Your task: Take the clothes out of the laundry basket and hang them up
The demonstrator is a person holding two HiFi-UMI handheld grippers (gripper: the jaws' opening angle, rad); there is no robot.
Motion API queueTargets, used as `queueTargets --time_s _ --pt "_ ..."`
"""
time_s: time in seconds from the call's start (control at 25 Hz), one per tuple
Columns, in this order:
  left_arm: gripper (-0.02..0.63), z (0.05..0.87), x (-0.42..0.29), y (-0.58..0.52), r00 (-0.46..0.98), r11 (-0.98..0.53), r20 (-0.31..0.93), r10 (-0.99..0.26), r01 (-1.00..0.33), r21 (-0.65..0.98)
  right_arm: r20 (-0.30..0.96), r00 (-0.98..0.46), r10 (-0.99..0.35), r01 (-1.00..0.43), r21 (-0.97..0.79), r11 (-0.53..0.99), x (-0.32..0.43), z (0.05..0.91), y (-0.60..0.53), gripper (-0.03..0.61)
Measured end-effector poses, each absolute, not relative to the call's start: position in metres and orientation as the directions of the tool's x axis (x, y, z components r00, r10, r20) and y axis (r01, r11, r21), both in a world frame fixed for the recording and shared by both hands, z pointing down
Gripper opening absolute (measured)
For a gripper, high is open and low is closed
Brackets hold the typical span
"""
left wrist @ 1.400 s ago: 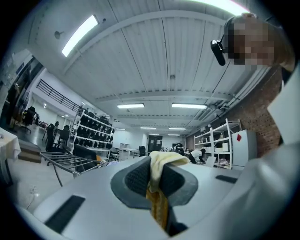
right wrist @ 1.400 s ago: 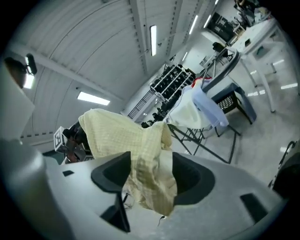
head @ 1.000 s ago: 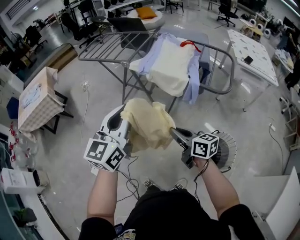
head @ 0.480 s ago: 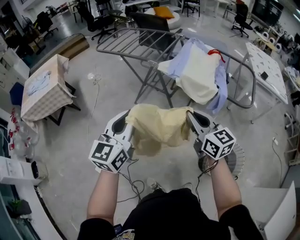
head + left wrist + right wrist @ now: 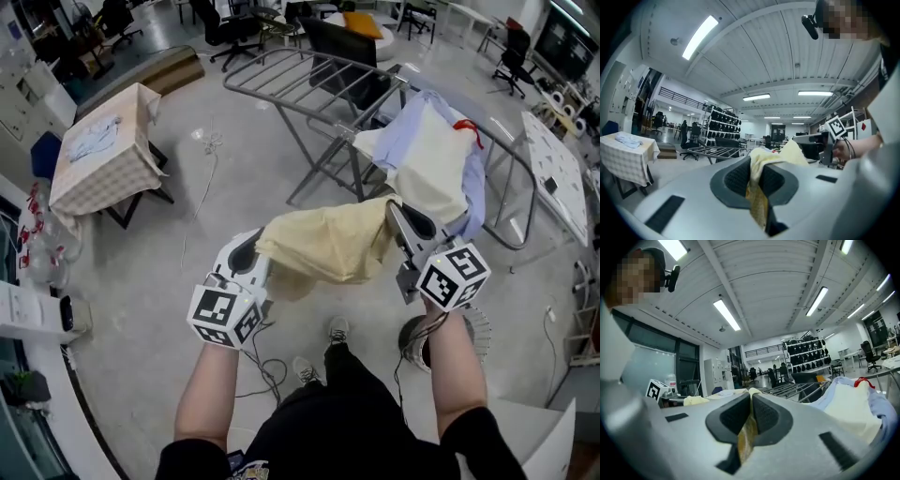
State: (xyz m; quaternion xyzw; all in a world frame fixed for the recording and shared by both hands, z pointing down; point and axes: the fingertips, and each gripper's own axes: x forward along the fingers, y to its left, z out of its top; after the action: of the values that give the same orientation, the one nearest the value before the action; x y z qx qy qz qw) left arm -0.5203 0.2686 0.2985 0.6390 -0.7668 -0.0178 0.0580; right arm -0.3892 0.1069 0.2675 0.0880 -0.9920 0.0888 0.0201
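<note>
A pale yellow garment (image 5: pixel 328 244) hangs stretched between my two grippers, above the floor in front of the grey drying rack (image 5: pixel 309 80). My left gripper (image 5: pixel 261 247) is shut on its left end; cloth (image 5: pixel 757 192) is pinched between the pads. At the garment's right end my right gripper (image 5: pixel 393 212) is also shut, with a yellow fold (image 5: pixel 749 430) squeezed in its jaws. On the rack's right side hang a cream garment (image 5: pixel 433 169) and a light blue shirt (image 5: pixel 476 192). The white laundry basket (image 5: pixel 473 328) stands on the floor, partly hidden under my right arm.
A small table with a checked cloth (image 5: pixel 103 155) stands at the left. Cables (image 5: pixel 253 361) lie on the floor by the person's feet. A white table (image 5: pixel 553 155) is at the far right, with office chairs beyond the rack.
The grippers have drawn apart, spreading the bunched yellow garment wide. The right gripper has risen toward the clothes on the rack; the left has shifted outward and a little lower.
</note>
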Motion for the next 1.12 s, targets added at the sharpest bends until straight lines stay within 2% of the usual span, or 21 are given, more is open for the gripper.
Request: queueTargets --time_s 0.48,0.68,0.92,1.12 --pt "0.020 0.303 -0.582 0.226 -0.306 0.319 0.158 -0.939 -0.945 0.066 -0.064 -0.996 -0.058 -0.044 -0.207 0.977 -0.467 0.220 0.027 0.017" --pt "0.021 0.318 -0.590 0.196 -0.307 0.325 0.214 -0.927 -0.944 0.055 -0.128 -0.990 -0.054 -0.027 -0.203 0.979 -0.485 0.195 -0.022 0.017" --pt "0.100 0.345 -0.590 0.184 -0.263 0.288 0.314 -0.912 -0.957 0.034 -0.161 -0.984 -0.076 -0.040 -0.218 0.975 -0.505 0.180 -0.053 0.017" --pt "0.118 0.366 -0.602 0.178 -0.214 0.234 0.367 -0.905 -0.972 0.011 -0.167 -0.982 -0.084 -0.046 -0.221 0.974 -0.523 0.180 -0.063 0.017"
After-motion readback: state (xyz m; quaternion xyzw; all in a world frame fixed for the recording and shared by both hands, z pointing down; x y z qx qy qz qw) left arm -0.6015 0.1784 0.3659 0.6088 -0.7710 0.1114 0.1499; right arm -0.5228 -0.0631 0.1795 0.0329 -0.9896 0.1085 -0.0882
